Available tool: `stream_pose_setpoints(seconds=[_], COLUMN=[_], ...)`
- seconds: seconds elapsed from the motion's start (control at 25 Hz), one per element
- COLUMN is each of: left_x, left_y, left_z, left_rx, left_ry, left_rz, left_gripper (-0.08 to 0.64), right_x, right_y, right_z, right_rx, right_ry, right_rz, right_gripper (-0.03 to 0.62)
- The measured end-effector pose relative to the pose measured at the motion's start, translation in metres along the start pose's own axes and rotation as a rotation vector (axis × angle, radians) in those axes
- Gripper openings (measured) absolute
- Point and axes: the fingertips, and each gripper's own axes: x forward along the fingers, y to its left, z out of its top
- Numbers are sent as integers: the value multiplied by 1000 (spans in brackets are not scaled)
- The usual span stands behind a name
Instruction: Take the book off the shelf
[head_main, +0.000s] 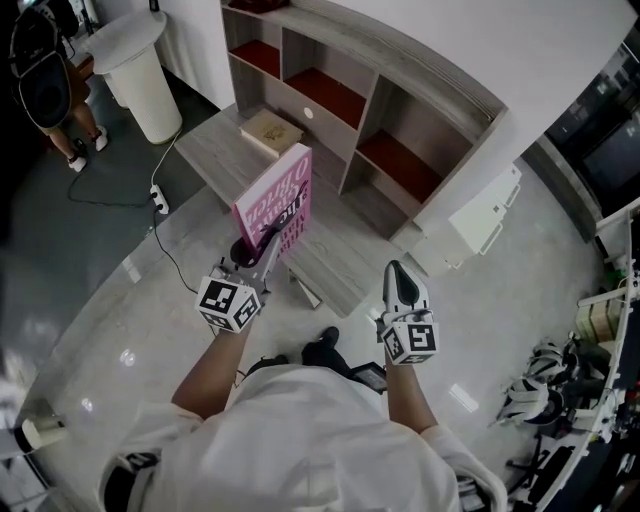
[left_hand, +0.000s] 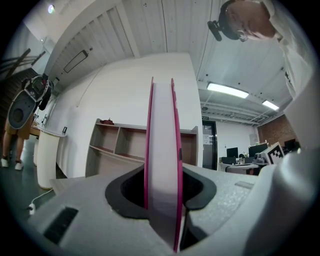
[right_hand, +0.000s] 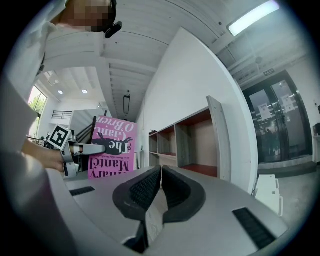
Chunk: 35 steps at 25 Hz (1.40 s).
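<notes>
Over a glossy pale floor (head_main: 130, 300), before the grey wood-grain shelf (head_main: 400, 110) with red-lined compartments, my left gripper (head_main: 265, 245) is clamped on the book (head_main: 280, 200), a thin rectangular slab with smooth pink covers and white page edges. It stands upright clear of the shelf, long axis running up from my jaws, one black pad pressed on each cover at its lower end. My right gripper (right_hand: 161, 172) hangs beside it, ribbed pads together, empty.

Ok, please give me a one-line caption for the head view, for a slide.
Left gripper holds a pink book clear of the wooden shelf; right gripper is shut and empty.
</notes>
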Motion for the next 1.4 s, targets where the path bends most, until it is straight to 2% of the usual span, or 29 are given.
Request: stream_pose_setpoints(seconds=[0.28, 0.64, 0.88, 1.08, 1.4], left_x=[-73, -120, -136, -139, -127], left_y=[4, -12, -22, -45, -73], left_z=[-6, -26, -42, -52, -61], left_rx=[8, 38, 46, 78, 72], left_ry=[7, 24, 38, 51, 99], left_rz=[8, -22, 3, 19, 29], left_gripper=[147, 148, 147, 147, 149], right_x=[-42, -81, -88, -91, -96], right_y=[46, 73, 73, 59, 38], right_z=[-7, -19, -22, -25, -31], right_rx=[-2, -11, -7, 15, 48], right_ry=[25, 75, 62, 62, 71], right_rz=[-42, -88, -99, -69, -1], right_gripper=[18, 18, 17, 17, 15])
